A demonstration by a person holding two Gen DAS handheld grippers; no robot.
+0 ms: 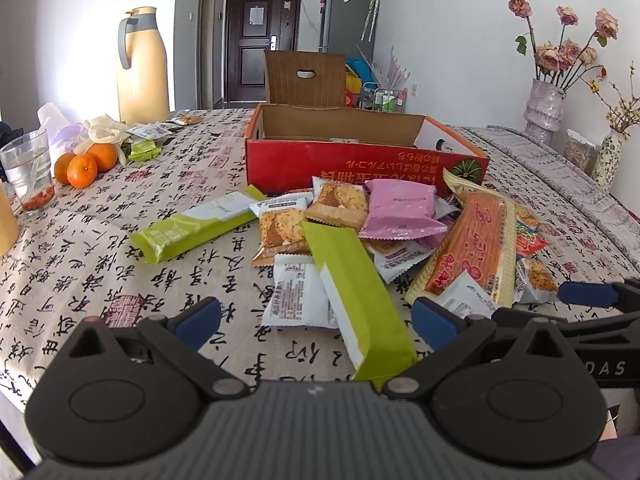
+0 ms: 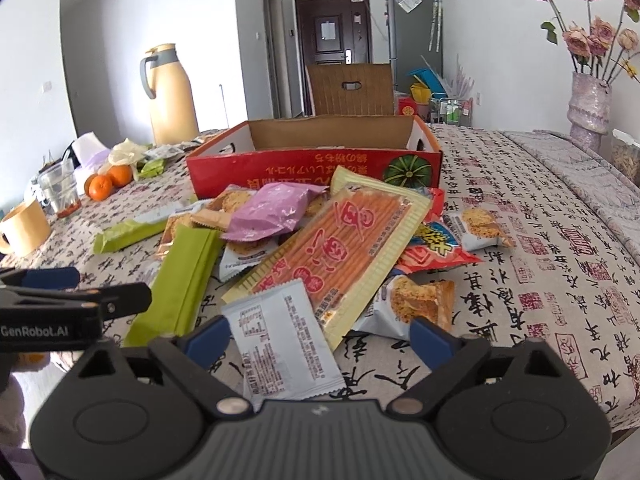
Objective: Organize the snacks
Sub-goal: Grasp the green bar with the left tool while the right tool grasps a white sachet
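Both grippers hang low over the near edge of the desk [image 1: 100, 240], tilted down toward a heap of snack packets. The left gripper [image 1: 316, 316] has its jaws spread wide, and the near end of a long green wrapper [image 1: 352, 292] lies flat between them, touched by neither blue pad. The right gripper [image 2: 320, 336] sits just to its right, jaws also spread; a pale blue-white sachet [image 2: 280, 344] lies in the gap with its near corner reaching back toward the gripper's body, and the pads stand clear of it.

The snacks are piled on the cloth just in front of a red cardboard box [image 2: 312, 168], open at the top, brown inside, with a green pumpkin printed at its right corner. On top of the heap lies a broad, flat orange packet of sticks [image 2: 352, 248] in crinkly clear plastic, beside a puffy pink pouch [image 2: 268, 210] and a second green wrapper [image 1: 196, 228] farther left. The desk cloth is beige, printed with black calligraphy. At the far left sit oranges [image 1: 82, 166], smooth and round.
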